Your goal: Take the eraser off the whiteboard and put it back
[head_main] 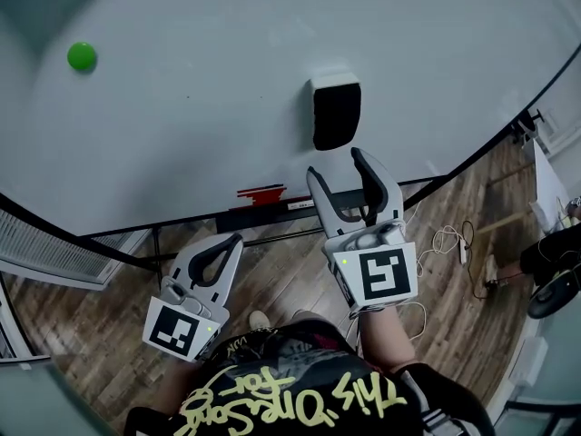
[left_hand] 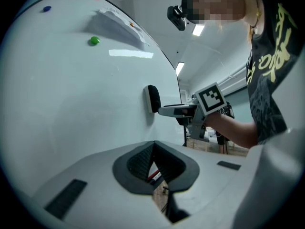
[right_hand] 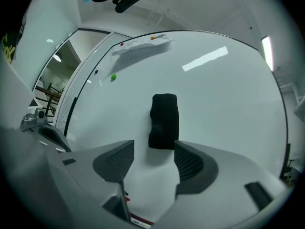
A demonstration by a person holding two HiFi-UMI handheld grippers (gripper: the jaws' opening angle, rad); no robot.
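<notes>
The black eraser [head_main: 336, 112] sticks upright on the whiteboard [head_main: 182, 116]. My right gripper [head_main: 334, 163] is open just below it and points at the board. In the right gripper view the eraser [right_hand: 164, 120] sits just beyond the right gripper [right_hand: 152, 149]; its lower end is over the gap and the pads do not touch it. The left gripper view shows the eraser [left_hand: 153, 99] with the right gripper [left_hand: 164, 111] level in front of it. My left gripper [head_main: 238, 240] hangs lower left, shut and empty, its tips meeting in its own view [left_hand: 154, 144].
A green magnet [head_main: 82, 56] is on the board's upper left. A red marker [head_main: 261, 192] lies on the tray at the board's lower edge. A sheet of paper [left_hand: 119, 20] is pinned high on the board. Cables [head_main: 449, 239] lie on the wooden floor at right.
</notes>
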